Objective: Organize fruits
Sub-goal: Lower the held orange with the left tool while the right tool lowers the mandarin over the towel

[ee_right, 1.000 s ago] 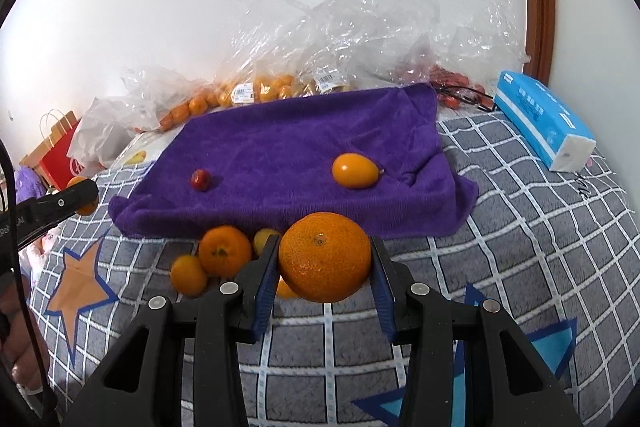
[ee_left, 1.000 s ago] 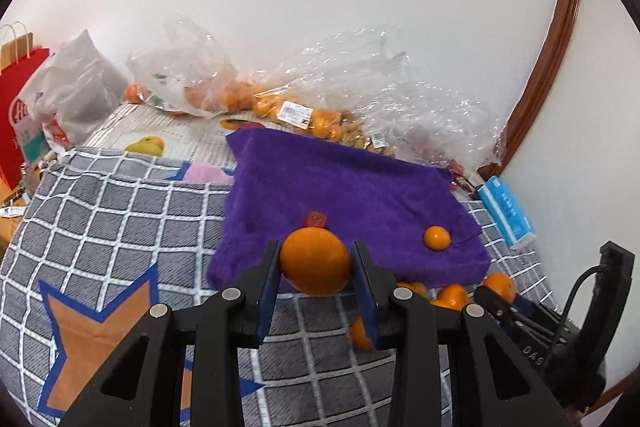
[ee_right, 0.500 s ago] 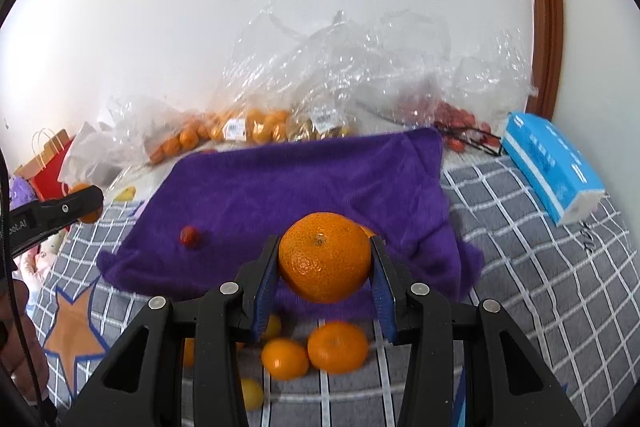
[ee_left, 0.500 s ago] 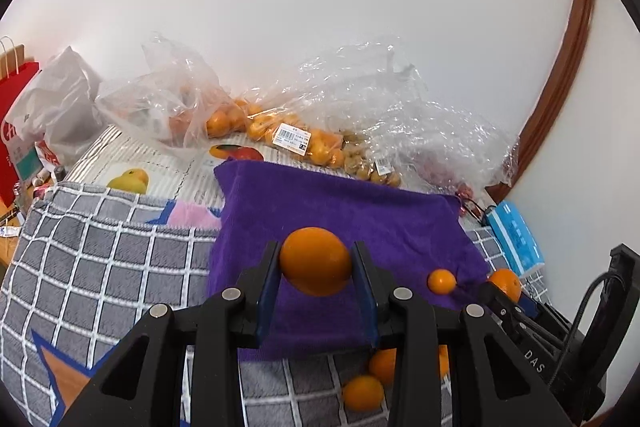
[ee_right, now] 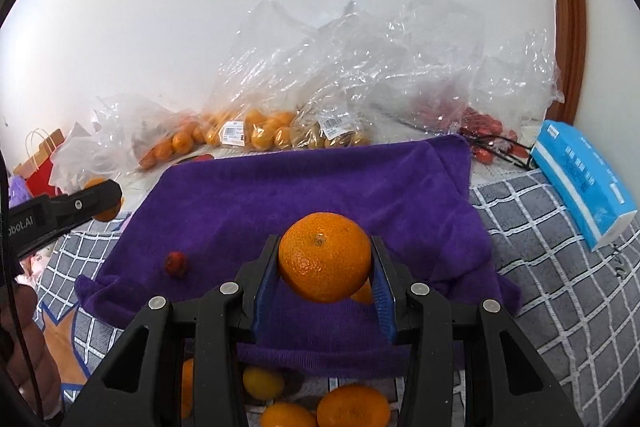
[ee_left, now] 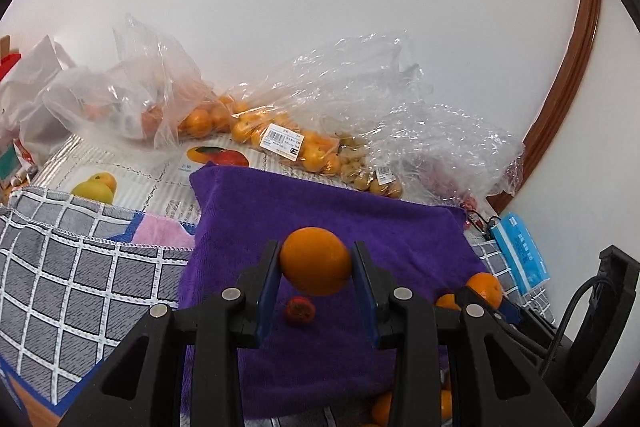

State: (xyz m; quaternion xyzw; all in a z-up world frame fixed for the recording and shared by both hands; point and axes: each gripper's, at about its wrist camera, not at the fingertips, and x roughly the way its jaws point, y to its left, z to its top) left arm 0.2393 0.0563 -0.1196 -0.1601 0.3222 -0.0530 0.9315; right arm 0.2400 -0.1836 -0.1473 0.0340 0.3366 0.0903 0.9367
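Simultaneously clamped above purple terry towel (ee_left: pixel 320 223): smooth round orange (ee_left: pixel 315 261) in left gripper (ee_left: pixel 316 281), larger dimpled orange (ee_right: pixel 324 257) in right gripper (ee_right: pixel 325 287).

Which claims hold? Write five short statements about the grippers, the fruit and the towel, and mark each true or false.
1. The left gripper is shut on an orange. True.
2. The right gripper is open and holds nothing. False: it is shut on a large orange.
3. A small red fruit lies on the purple towel. True.
4. The blue tissue pack lies on the purple towel. False: it lies on the checked cloth, beside the towel.
5. The clear plastic bags by the wall hold no fruit. False: small oranges show inside them.
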